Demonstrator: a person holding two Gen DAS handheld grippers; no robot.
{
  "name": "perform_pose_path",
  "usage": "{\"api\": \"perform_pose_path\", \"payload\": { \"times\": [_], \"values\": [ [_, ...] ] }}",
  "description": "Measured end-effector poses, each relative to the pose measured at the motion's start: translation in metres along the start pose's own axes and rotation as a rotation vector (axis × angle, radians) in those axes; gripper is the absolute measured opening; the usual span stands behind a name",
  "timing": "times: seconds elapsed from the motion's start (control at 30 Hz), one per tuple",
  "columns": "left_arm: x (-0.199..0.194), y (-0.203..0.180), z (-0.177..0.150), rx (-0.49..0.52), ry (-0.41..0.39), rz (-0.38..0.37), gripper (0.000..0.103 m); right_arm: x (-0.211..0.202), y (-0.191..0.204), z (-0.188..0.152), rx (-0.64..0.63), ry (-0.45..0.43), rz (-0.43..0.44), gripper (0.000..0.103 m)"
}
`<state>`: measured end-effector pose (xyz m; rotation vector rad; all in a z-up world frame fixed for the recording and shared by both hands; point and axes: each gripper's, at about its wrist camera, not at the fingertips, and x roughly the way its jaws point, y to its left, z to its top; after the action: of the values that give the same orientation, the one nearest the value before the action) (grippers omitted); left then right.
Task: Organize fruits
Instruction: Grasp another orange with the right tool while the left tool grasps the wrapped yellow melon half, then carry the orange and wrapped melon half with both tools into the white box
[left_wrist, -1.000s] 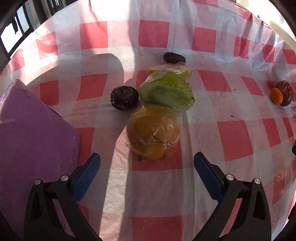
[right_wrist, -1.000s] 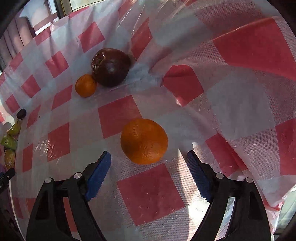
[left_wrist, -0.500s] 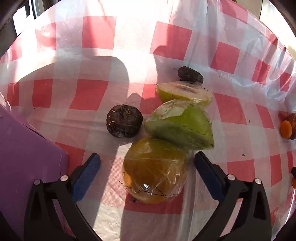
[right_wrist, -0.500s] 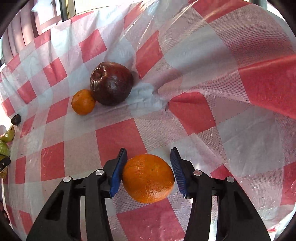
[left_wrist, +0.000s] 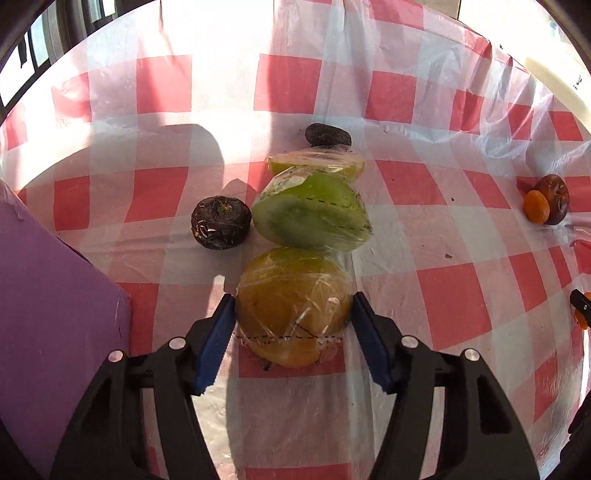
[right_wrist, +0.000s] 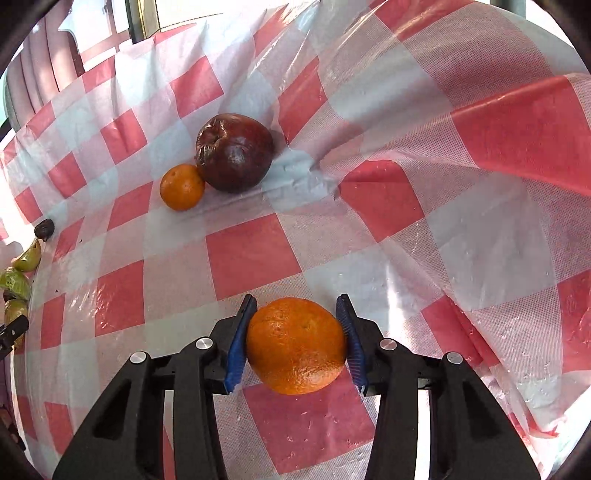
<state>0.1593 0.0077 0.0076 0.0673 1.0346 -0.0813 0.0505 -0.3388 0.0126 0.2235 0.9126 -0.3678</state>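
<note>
We see the surface (left_wrist: 461, 295) under its red-and-white checked plastic cloth, which rucks up in folds toward the far right edge. A purple box (left_wrist: 55, 314) sits at the left edge, close to our left tongs.

Down the middle runs a row of wrapped fruit: a yellow-orange wrapped fruit (left_wrist: 291, 306) nearest us, a green wrapped fruit (left_wrist: 314, 214) touching it behind, then a yellow wrapped piece (left_wrist: 314, 162) and a small dark fruit (left_wrist: 327, 134) at the far end. A dark wrinkled fruit (left_wrist: 220, 221) lies just left of the green one.

A second ago both pairs of tongs stood wide, short of their fruit. Now the left tongs (left_wrist: 293, 314) have just been closing around the yellow-orange wrapped fruit, and the blue pads meet its film on both sides. The right tongs (right_wrist: 295, 336) have likewise just been closing and now pinch the large orange (right_wrist: 295, 345) at its flanks, near the right side of the surface. Beyond it, a dark red apple (right_wrist: 234, 153) and a small orange (right_wrist: 182, 187) rest touching each other.

So we judge both grasps made at once: two fruits are secured and ready to lift, though neither looks clear of the cloth yet. The wrapped one's film may slip, so we would lift it gently.
</note>
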Motion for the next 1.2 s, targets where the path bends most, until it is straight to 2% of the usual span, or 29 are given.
{"api": "perform_pose_path", "payload": {
  "times": [0.13, 0.33, 0.53, 0.67, 0.87, 1.2],
  "values": [
    [-0.02, -0.007, -0.029, 0.063, 0.03, -0.06, 0.063, -0.027, 0.004, -0.026, 0.012, 0.02, 0.026, 0.044],
    [-0.058, -0.019, -0.086, 0.095, 0.089, -0.169, 0.063, -0.066, 0.037, -0.062, -0.054, 0.075, 0.104, 0.044],
    [-0.087, -0.025, -0.125, 0.17, 0.135, -0.269, 0.063, -0.084, 0.074, -0.085, -0.087, 0.123, 0.141, 0.044],
    [-0.106, -0.025, -0.131, 0.209, 0.12, -0.326, 0.063, -0.102, 0.088, -0.103, -0.098, 0.134, 0.15, 0.044],
    [-0.129, -0.026, -0.124, 0.276, 0.068, -0.385, 0.063, -0.12, 0.103, -0.12, -0.075, 0.138, 0.145, 0.044],
    [-0.166, -0.012, -0.114, 0.309, -0.019, -0.462, 0.063, -0.158, 0.124, -0.137, -0.015, 0.094, 0.147, 0.044]
  ]
}}
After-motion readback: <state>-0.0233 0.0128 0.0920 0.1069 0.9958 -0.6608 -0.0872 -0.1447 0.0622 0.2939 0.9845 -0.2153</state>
